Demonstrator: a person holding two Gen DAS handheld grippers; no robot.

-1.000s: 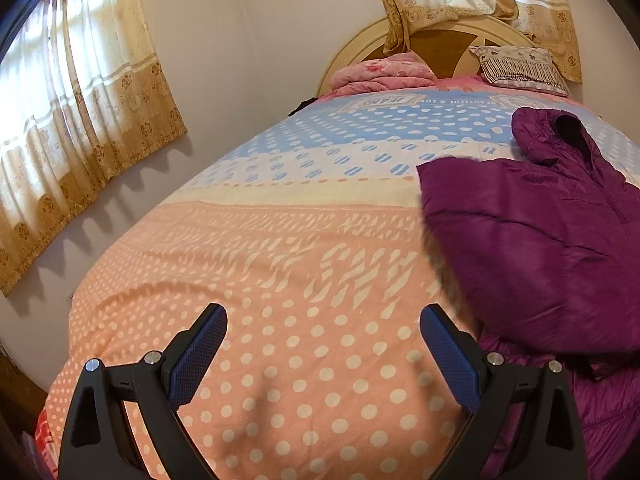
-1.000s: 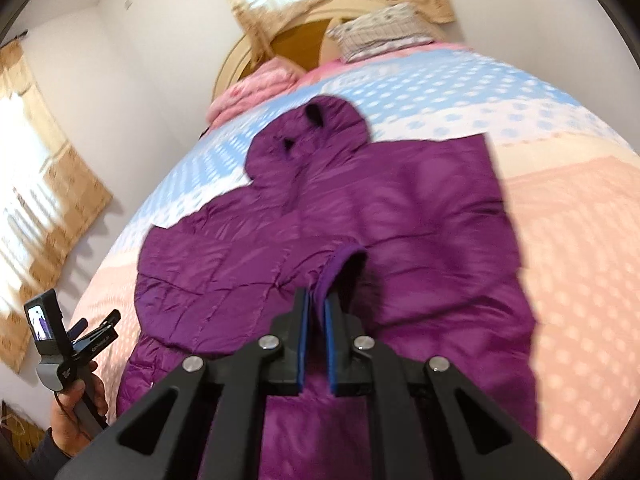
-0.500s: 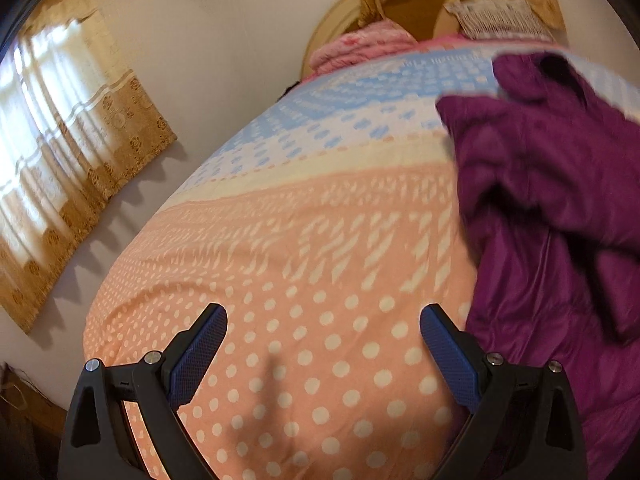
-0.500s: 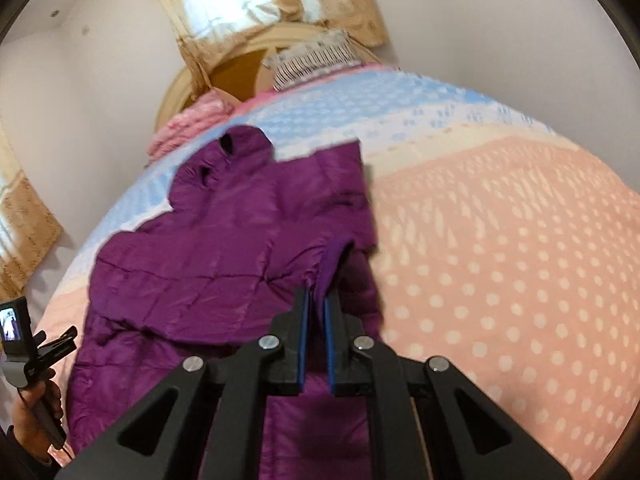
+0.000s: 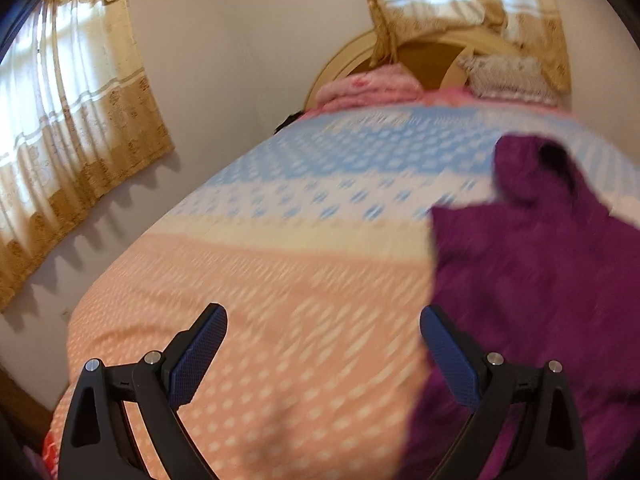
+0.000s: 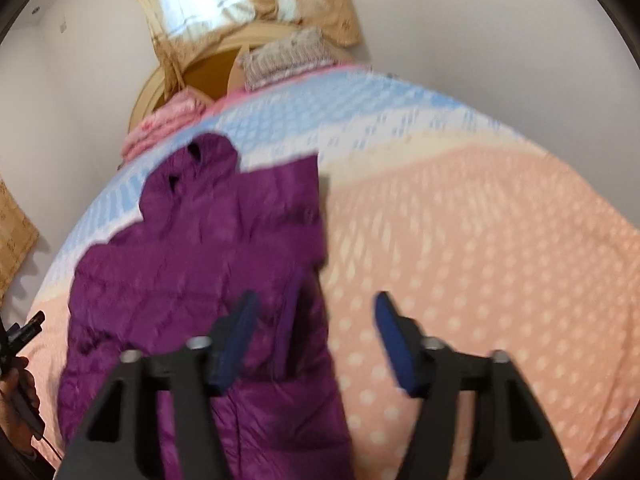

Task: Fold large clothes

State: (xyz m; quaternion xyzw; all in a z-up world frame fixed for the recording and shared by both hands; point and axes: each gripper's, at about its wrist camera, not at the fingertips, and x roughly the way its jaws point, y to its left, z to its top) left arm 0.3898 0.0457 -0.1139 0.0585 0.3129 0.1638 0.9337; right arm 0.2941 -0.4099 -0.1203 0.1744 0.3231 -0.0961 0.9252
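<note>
Right gripper (image 6: 316, 336), jaws just parted and empty, has released the sleeve cuff onto the puffy purple hooded jacket (image 6: 208, 248) at centre-left of the frame on the dotted bedspread (image 6: 480, 240), completing that sleeve fold.

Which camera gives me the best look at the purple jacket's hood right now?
The right wrist view. There the hood shows whole, lying flat at the far end of the purple jacket, though slightly blurred. The left wrist view catches the hood near its right edge, more blurred, with much of the jacket cut off.
</note>
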